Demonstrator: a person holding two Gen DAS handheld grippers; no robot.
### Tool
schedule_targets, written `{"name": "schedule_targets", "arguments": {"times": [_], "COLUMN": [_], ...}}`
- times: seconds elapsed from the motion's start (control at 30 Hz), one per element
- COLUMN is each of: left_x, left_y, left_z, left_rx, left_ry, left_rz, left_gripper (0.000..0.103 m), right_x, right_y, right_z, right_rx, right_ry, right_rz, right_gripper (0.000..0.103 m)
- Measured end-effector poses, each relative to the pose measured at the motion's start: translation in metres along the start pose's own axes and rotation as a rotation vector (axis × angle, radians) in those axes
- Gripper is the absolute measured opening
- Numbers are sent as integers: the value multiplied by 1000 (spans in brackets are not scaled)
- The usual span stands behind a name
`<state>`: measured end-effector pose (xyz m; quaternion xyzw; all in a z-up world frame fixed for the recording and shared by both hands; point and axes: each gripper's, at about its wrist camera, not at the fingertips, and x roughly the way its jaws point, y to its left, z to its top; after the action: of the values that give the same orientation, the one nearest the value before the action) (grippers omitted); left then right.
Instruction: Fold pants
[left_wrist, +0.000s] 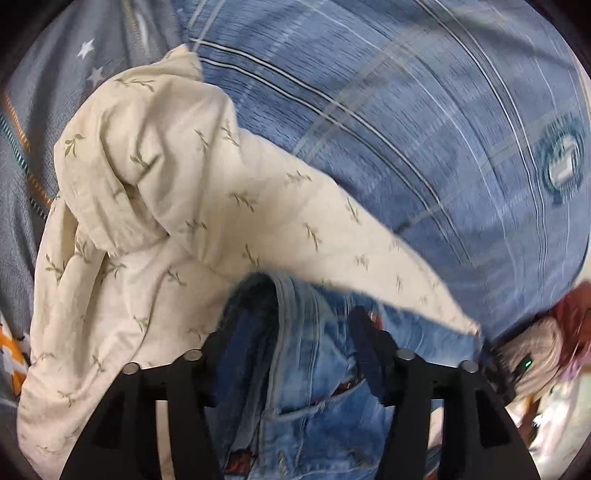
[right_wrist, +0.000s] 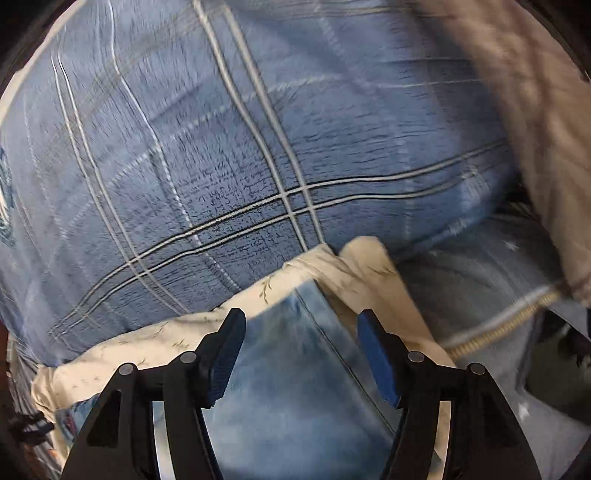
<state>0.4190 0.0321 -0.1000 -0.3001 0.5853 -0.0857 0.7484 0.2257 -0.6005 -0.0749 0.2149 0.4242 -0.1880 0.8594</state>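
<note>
Two layers on the plaid bedspread: cream leaf-print cloth underneath, jeans on top and nearest, probably for a flat folding base. Left gripper and right gripper spread, gripping nothing, above denim.

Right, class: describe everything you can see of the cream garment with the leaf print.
The cream garment looks like soft woven cotton, pale cream with small olive leaf sprigs. It lies rumpled and bunched on the blue plaid bedcover, one part stretching in a long taper toward the right. Its lower edge overlaps the faded blue jeans. In the right wrist view its edge shows beyond the jeans. Neither gripper's jaws touch it.
</note>
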Motion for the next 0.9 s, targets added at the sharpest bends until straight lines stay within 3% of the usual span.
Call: {"name": "schedule_targets", "arguments": {"times": [0.07, 0.1, 0.13, 0.17, 0.2, 0.23, 0.3, 0.37, 0.63, 0.7, 0.9], "left_x": [13, 24, 33, 48, 58, 63, 53, 39, -76, -100, -141], "left_y": [1, 1, 0, -1, -5, -9, -22, -30, -61, -55, 2], "left_z": [7, 9, 9, 7, 5, 2, -9, -16, -92, -119, -198], "left_rx": [-10, -12, -12, -10, 5, 32, 102, 137, 344, 383, 420], "left_ry": [11, 34, 60, 115, 149, 171, 76, 26, -215, -241, -199], "left_rz": [20, 31, 32, 16, 3, 5, 46, 40, 4, -6, -66], "left_gripper": [64, 64, 61, 55, 20, 17, 17, 17, 17, 17, 19], "right_x": [12, 16, 20, 22, 23, 18, 3, -19, -148, -173, -238], "right_y": [7, 11, 16, 21, 25, 29, 35, 38, 18, 8, -46], "right_z": [1, -1, -4, -7, -11, -14, -19, -23, -63, -75, -180], "right_rx": [-18, -39, -69, -100, -122, -134, -151, -138, -19, 17, 164], "right_ry": [10, 11, 11, 15, 30, 12, -23, -60, -227, -259, -312], "right_rz": [-17, -30, -53, -91, -110, -128, -151, -149, -82, -57, 1], "right_gripper": [67, 59, 47, 9, 7, 7, 7, 7, 7, 7, 7]}}
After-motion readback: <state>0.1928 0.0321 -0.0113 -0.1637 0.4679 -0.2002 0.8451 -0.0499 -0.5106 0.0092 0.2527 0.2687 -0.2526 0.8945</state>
